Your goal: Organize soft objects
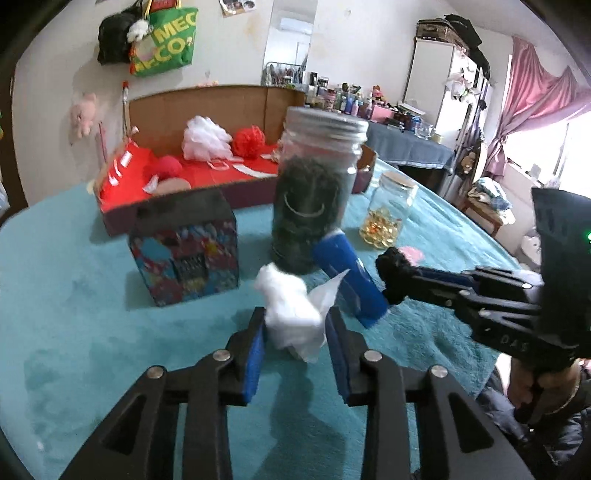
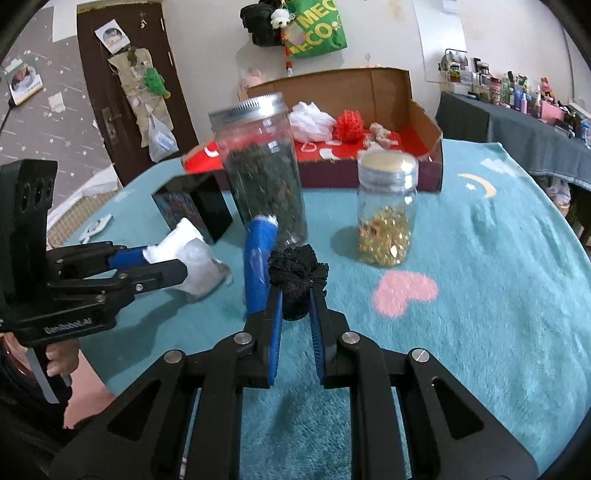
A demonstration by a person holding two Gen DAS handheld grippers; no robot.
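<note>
teal plush cloth with a pink heart and a moon motif covers the table in a cluttered room.

a white soft wad is seen between the blue pads of the left claw; the jaws stand partly apart, the left pad lies against the wad and a gap shows at the right pad, so no firm grip is made out. in the right wrist view the same wad sticks out past the tips of the left claw, low over the table.

a black mesh puff is clamped between the nearly closed pads of the right claw, with most of the puff bulging beyond the tips. in the left wrist view the puff is seen at the end of the right claw, off to the right of the wad.

a blue tube lies tilted between the two claws, just in front of a tall jar of dark contents with a metal lid. a smaller jar with golden pieces stands to its right, and a patterned box to its left.

further back an open cardboard box with a red lining holds a white puff, a red puff and other soft things. a green bag hangs on the wall behind.
</note>
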